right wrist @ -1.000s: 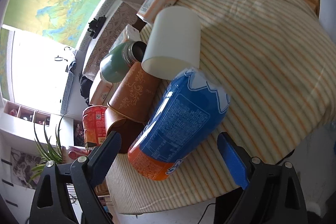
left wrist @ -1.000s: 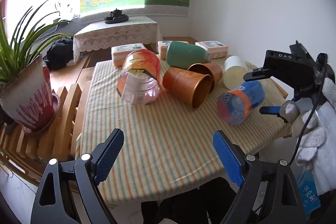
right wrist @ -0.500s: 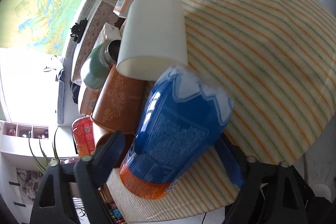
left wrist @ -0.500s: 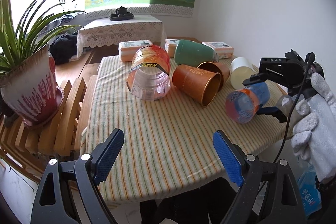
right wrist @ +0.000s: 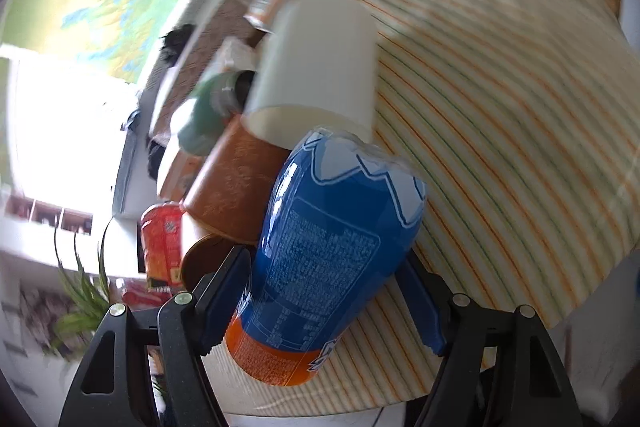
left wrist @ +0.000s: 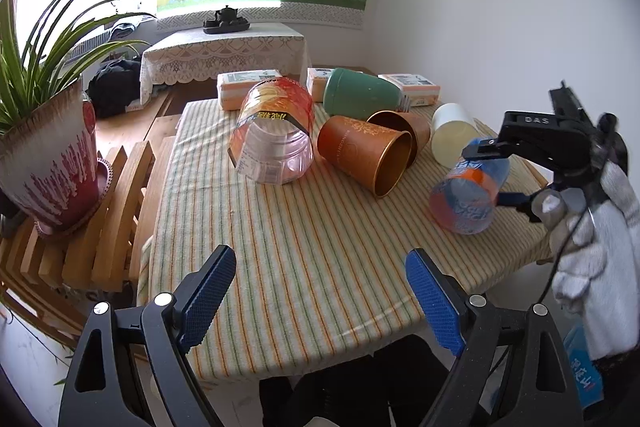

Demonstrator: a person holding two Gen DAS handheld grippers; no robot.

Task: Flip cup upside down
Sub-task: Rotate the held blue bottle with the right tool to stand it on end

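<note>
Blue plastic with an orange band at the open end: that is the cup (right wrist: 332,259) you have gone for, and your right gripper (right wrist: 326,291) has its jaws round it now, one pad on each side of the lower body. From the right wrist view the pads look pressed to the label; from the left wrist view the cup (left wrist: 470,193) sits between the two black arms, so I judge the grip made, though that picture is blurred.

The cup is at the right-hand edge of the bench (left wrist: 300,247), just right of the brown cup (left wrist: 366,155), with the white cup (left wrist: 450,139) just behind it. It lies tilted on its side. Its long axis runs from the orange mouth, which faces the near edge of the bench and you, up and back to the pale closed base, which points toward the white cup. The base seems to touch or nearly touch that white cup; I cannot tell which.

To do this well, lift before you turn. Clear the striped cloth and draw away from the white and brown cups, or the base may knock them rolling. Then roll your wrist so the orange mouth swings down, and set it flat on bare cloth well short of the edge. The wall looks thin and springy, so squeeze only enough to hold it.

Your left gripper (left wrist: 320,291) hangs over the near edge, jaws wide apart, holding nothing.
</note>
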